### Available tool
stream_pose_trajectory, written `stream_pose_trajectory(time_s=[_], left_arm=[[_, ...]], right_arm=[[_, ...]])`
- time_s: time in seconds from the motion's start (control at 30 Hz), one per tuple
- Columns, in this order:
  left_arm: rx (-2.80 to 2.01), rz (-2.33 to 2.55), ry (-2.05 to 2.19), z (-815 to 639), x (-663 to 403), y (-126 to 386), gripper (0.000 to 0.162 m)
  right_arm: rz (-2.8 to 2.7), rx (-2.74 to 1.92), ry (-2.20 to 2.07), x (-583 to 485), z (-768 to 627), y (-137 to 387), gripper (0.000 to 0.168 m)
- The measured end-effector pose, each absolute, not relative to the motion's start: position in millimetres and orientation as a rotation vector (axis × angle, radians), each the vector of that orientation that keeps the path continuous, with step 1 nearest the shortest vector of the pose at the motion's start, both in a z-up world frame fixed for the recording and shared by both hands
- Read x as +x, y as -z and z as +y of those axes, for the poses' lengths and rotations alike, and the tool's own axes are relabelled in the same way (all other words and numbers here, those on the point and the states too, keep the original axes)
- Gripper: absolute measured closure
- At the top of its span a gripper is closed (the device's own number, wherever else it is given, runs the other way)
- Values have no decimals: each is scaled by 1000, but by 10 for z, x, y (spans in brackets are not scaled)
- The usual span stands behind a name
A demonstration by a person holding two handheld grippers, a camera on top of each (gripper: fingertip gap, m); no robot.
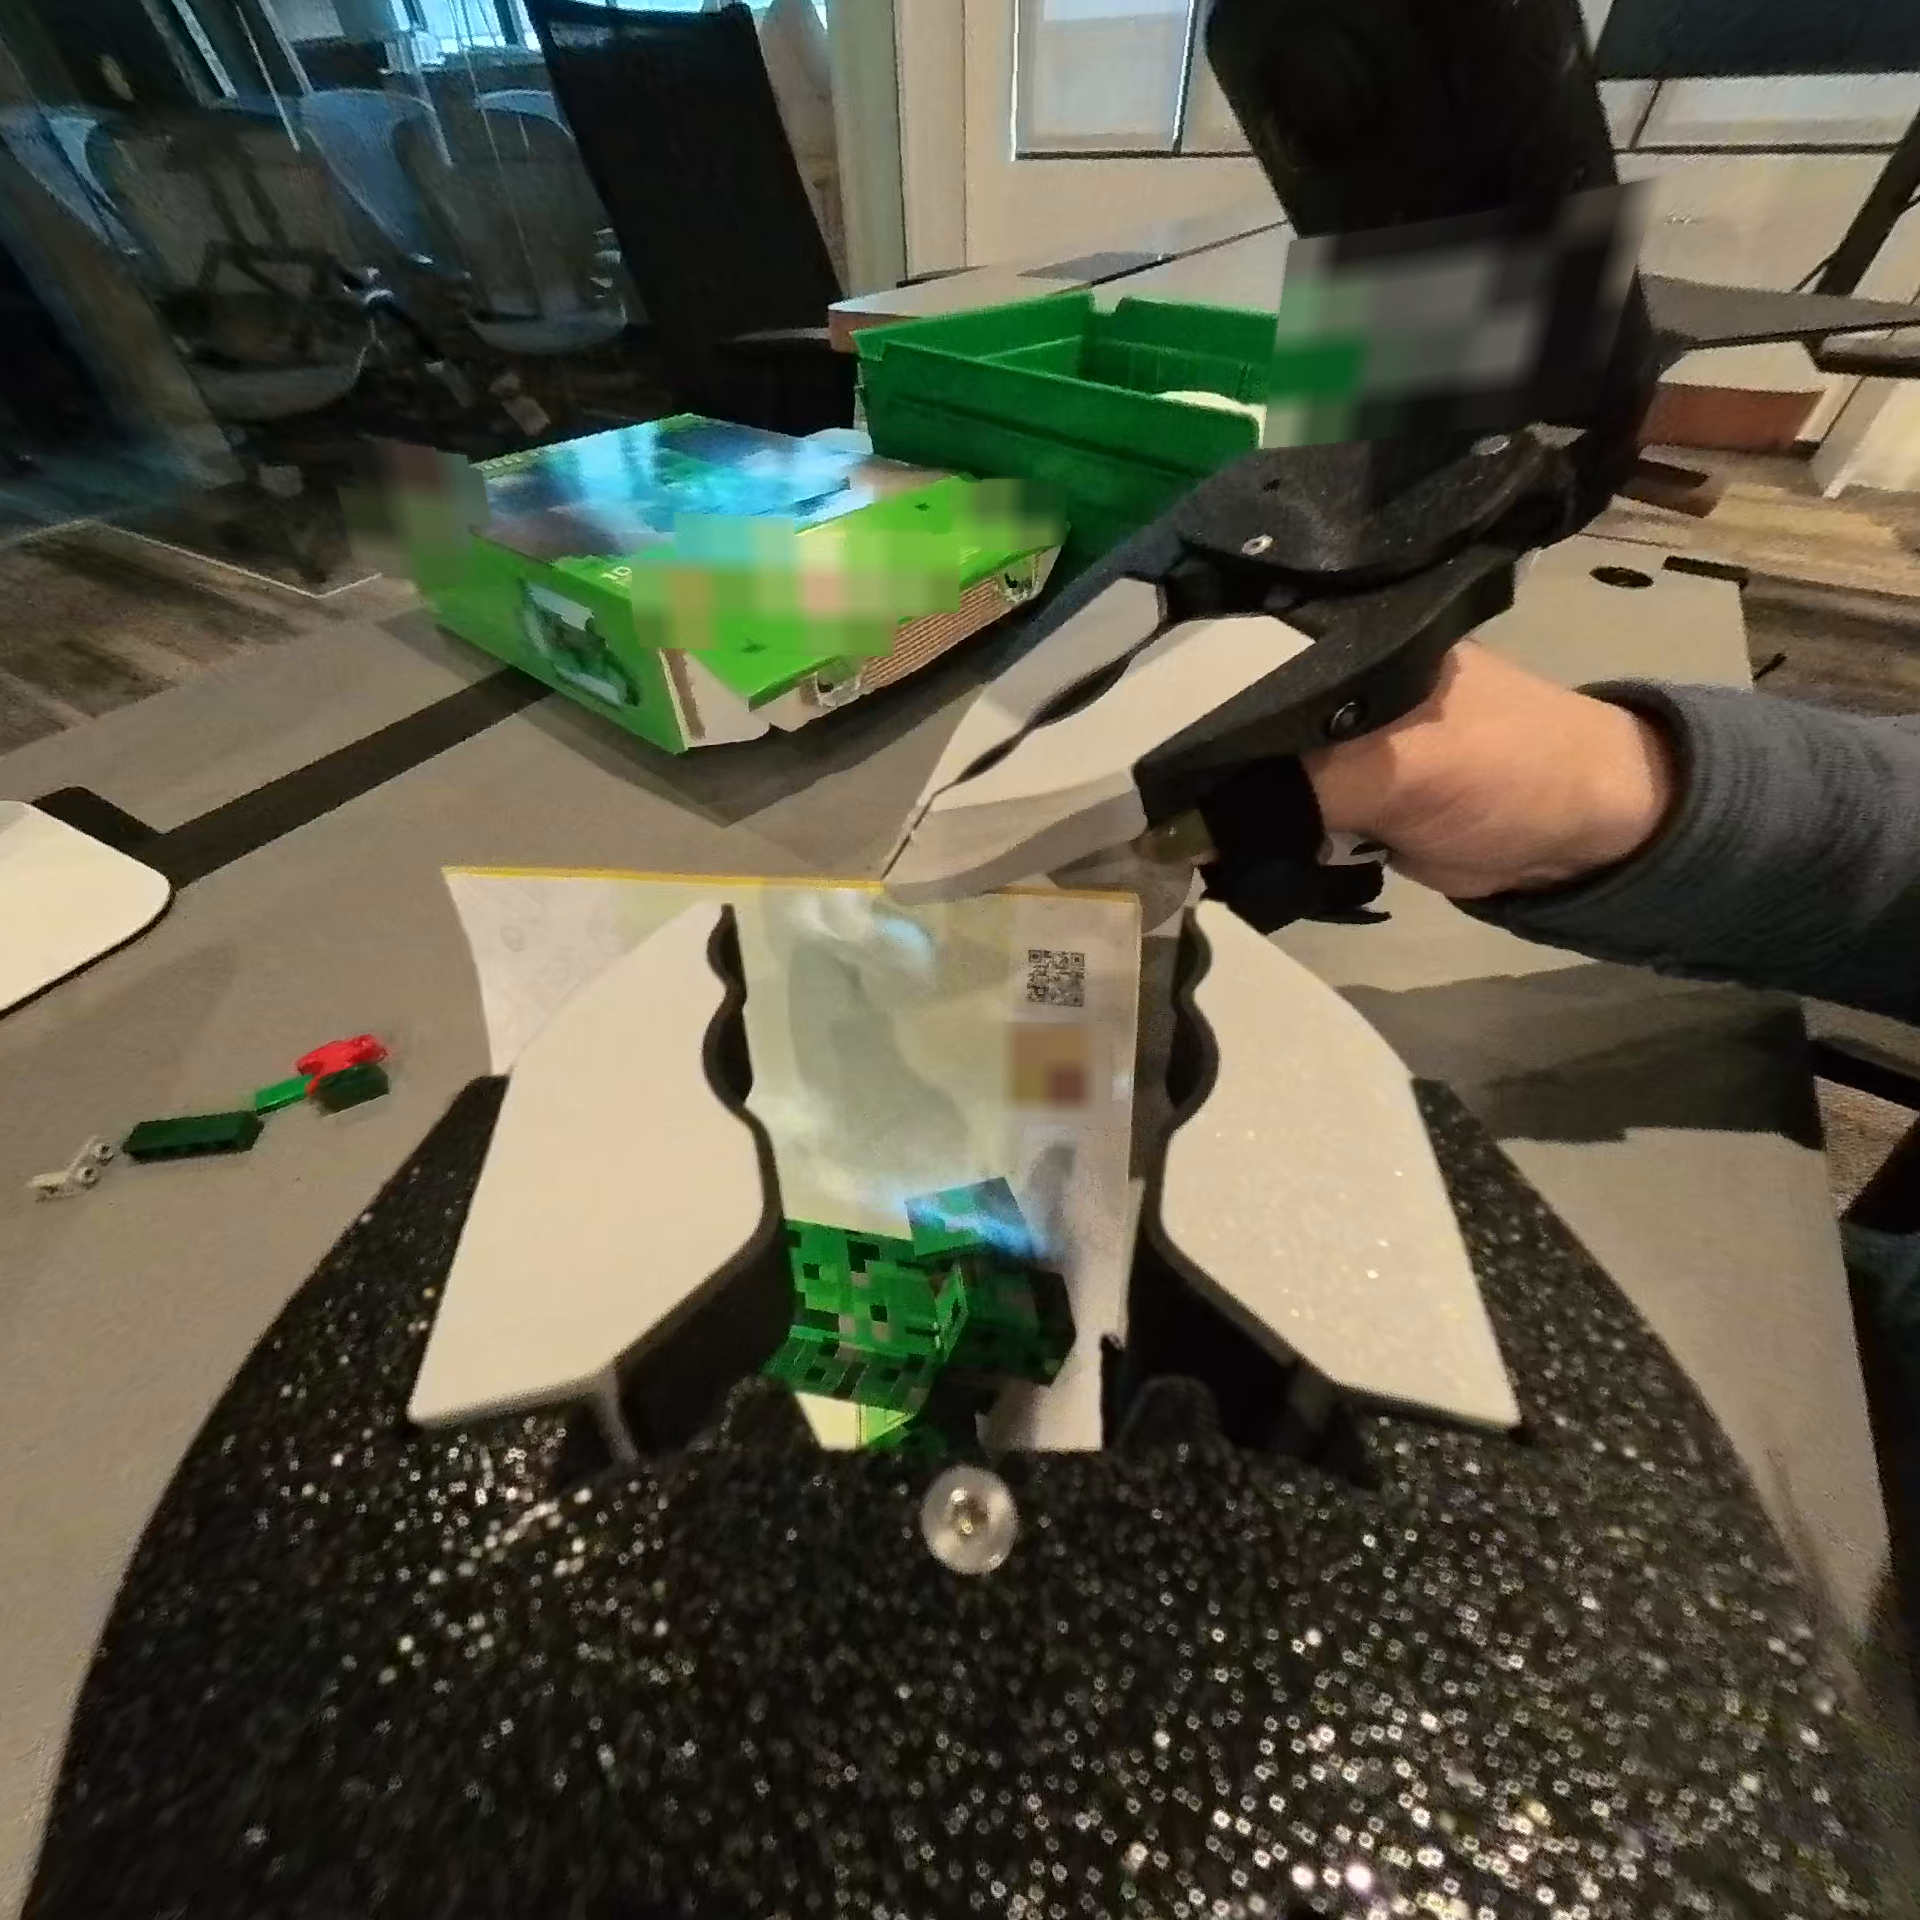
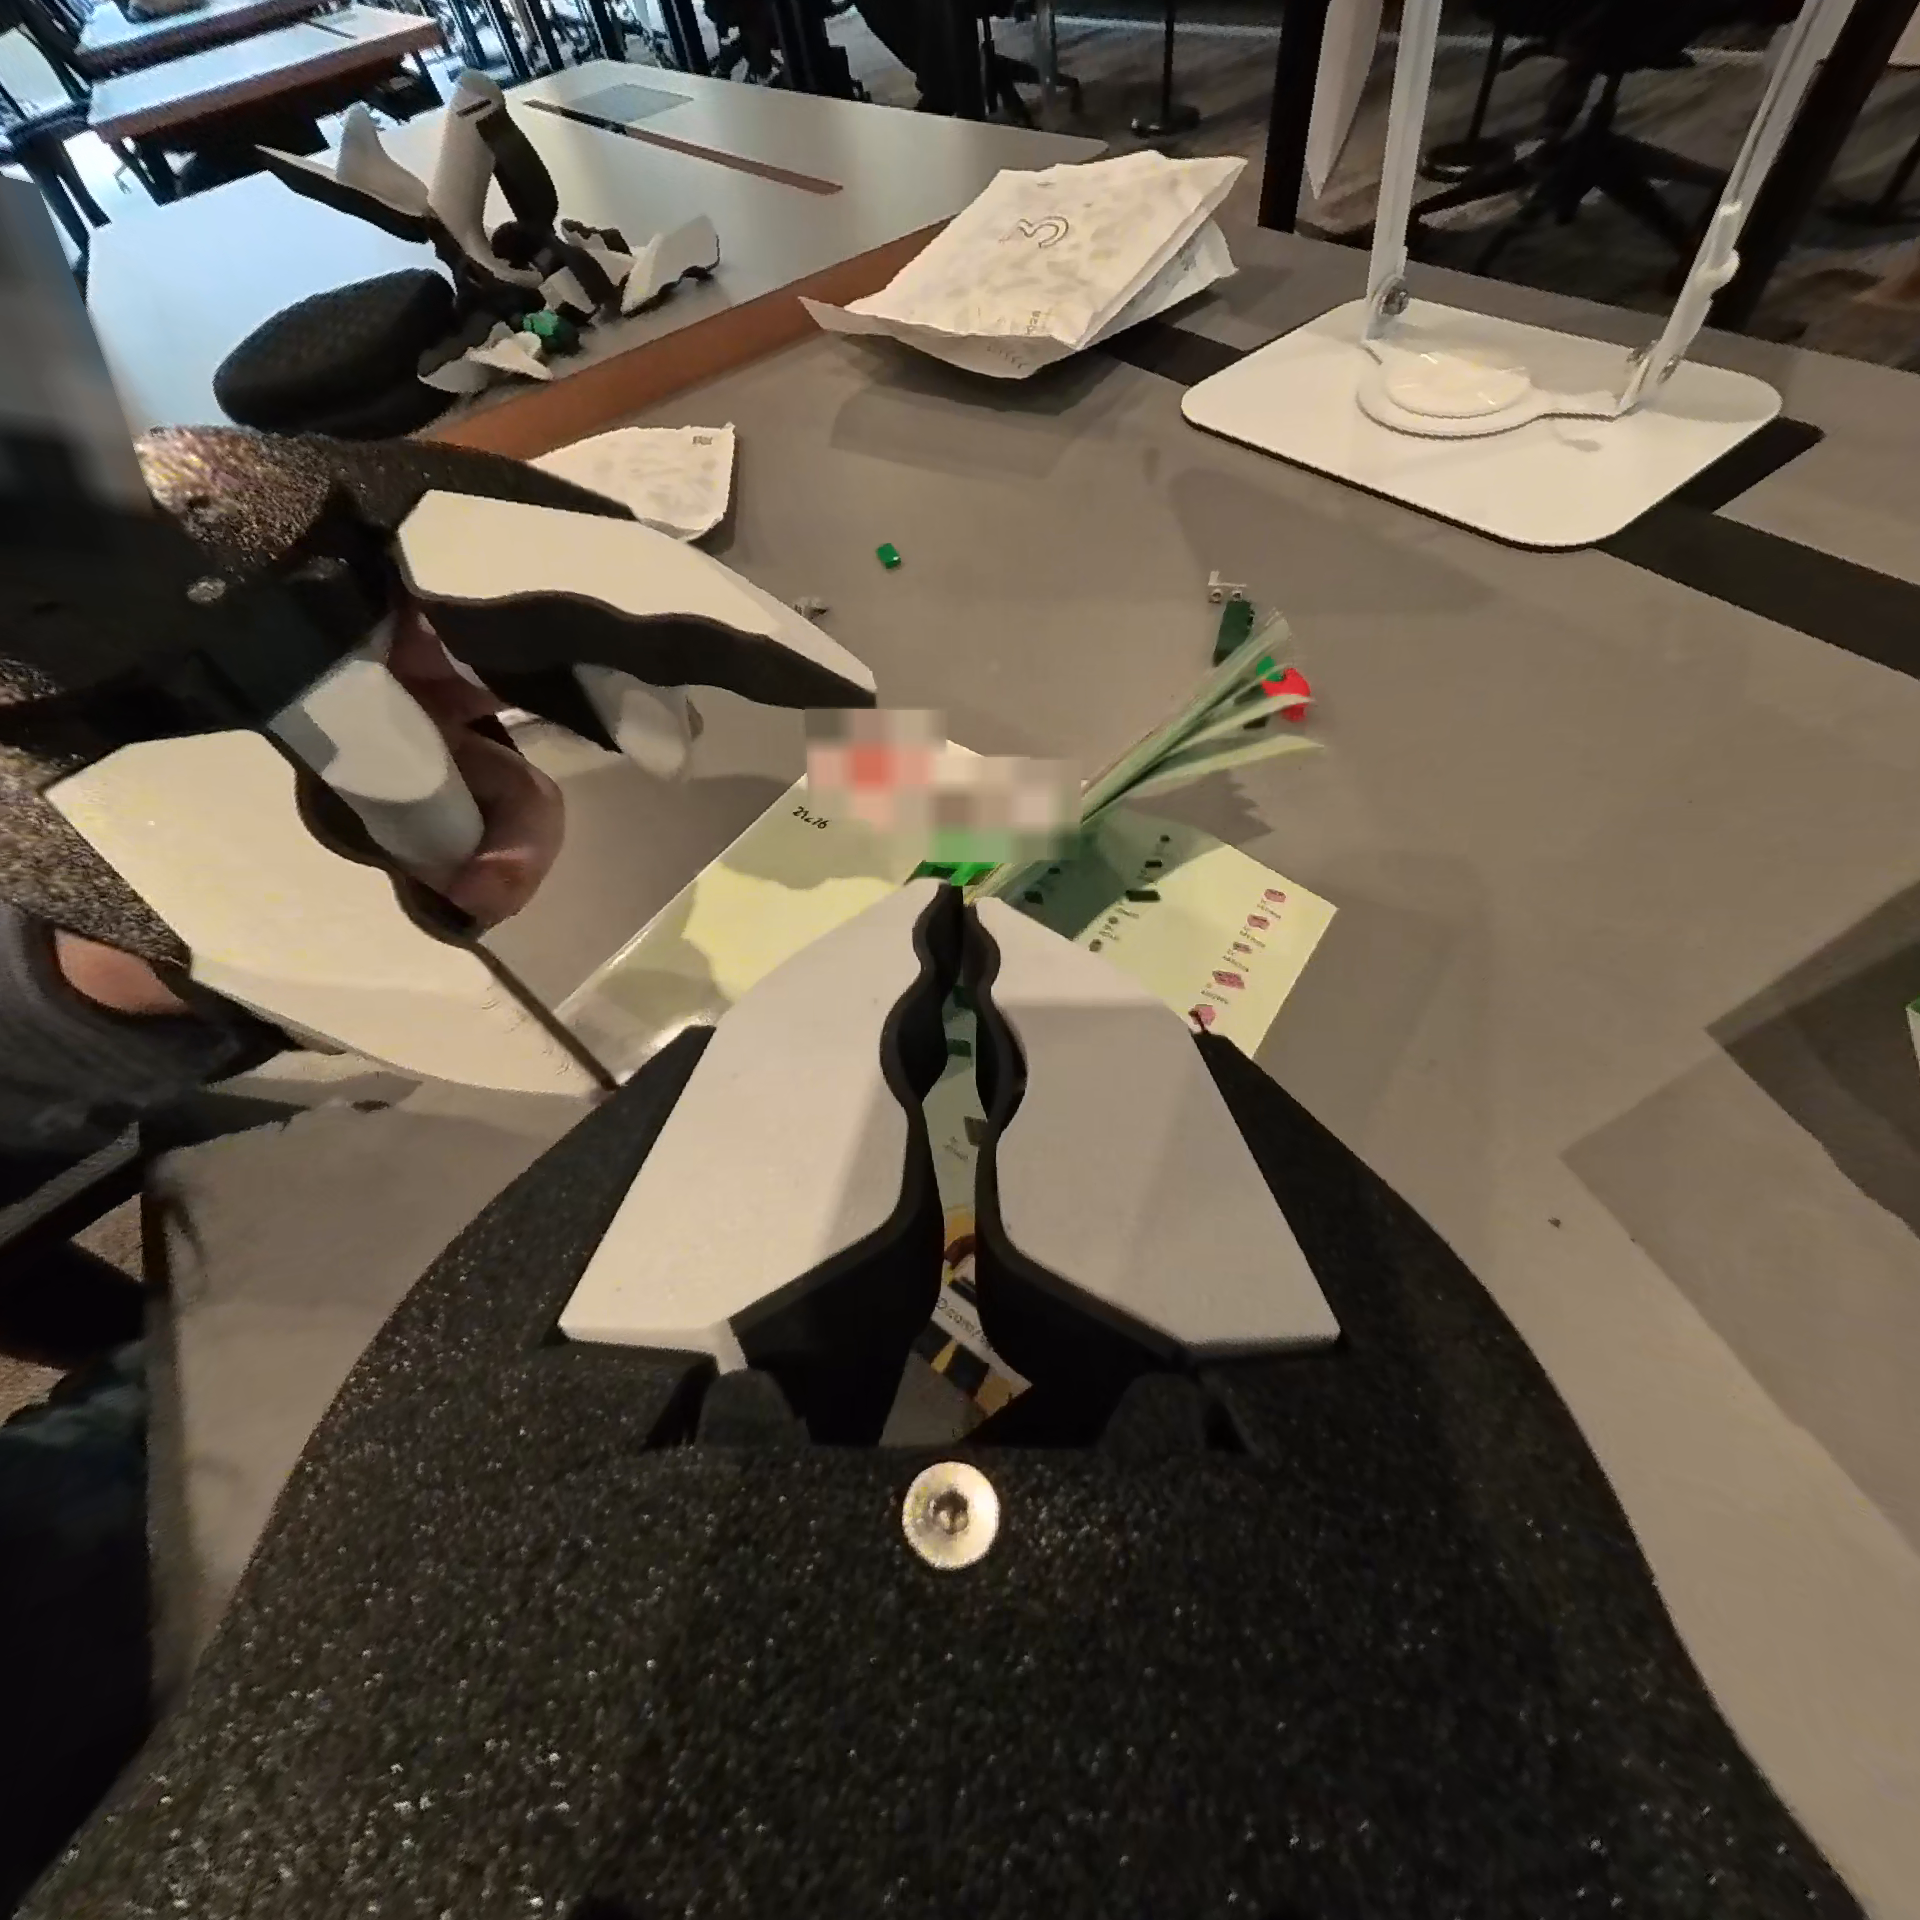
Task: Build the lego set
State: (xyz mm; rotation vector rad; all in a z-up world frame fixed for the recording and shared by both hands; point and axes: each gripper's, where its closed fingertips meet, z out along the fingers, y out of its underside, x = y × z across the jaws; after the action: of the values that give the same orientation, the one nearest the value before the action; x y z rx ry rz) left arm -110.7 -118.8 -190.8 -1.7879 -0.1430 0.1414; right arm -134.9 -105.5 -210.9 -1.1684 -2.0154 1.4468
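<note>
Lego instruction booklet (image 1: 935, 1091) lay on the grey table (image 1: 312, 831), between the two grippers. The left gripper (image 1: 951, 1039) stood with its fingers wide apart above the booklet and held nothing; the booklet's back cover showed in the gap between them. The right gripper (image 2: 961, 920) had its fingers nearly together, pinched on the pages at the booklet's edge (image 2: 1195, 727), which fanned upward from the open booklet (image 2: 1174, 904). In the left wrist view the right gripper (image 1: 904, 883) came in from the right, its tips at the top edge of the booklet, with a person's hand (image 1: 1475, 790) on its handle.

Loose green bricks (image 1: 197, 1132), a red piece (image 1: 338, 1051) and a small grey piece (image 1: 73, 1174) lay on the table left of the booklet. Farther back stood the green set box (image 1: 623, 634) and, behind it, a green sorting tray (image 1: 1039, 384). In the right wrist view, torn white paper bags (image 2: 1039, 270) lay far across the table, and a white lamp base (image 2: 1486, 436) stood to the right of them.
</note>
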Motion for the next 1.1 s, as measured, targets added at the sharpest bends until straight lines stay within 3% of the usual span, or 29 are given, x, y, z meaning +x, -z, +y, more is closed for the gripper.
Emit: stream_pose_trajectory(time_s=[0.43, 0.53, 0.63, 0.8, 1.1], left_arm=[[-1832, -144, -166, -1082, -1144, 2013, 88], [-1840, -126, -172, -1090, -1120, 2008, 105], [-1859, -72, -172, -1085, -1049, 2021, 135], [-1873, 19, -93, -1014, -875, 2070, 160], [-1879, 58, -144, -961, -852, 2130, 162]], right_arm=[[-2017, -1164, -1435, -1341, -1046, 2115, 168], [-2008, -1174, -1434, -1350, -1031, 2120, 168], [-1994, -1190, -1437, -1361, -1018, 2130, 168], [-1981, -1202, -1444, -1366, -1023, 2142, 168], [-1952, -1234, -1425, -1375, -973, 2187, 168]])
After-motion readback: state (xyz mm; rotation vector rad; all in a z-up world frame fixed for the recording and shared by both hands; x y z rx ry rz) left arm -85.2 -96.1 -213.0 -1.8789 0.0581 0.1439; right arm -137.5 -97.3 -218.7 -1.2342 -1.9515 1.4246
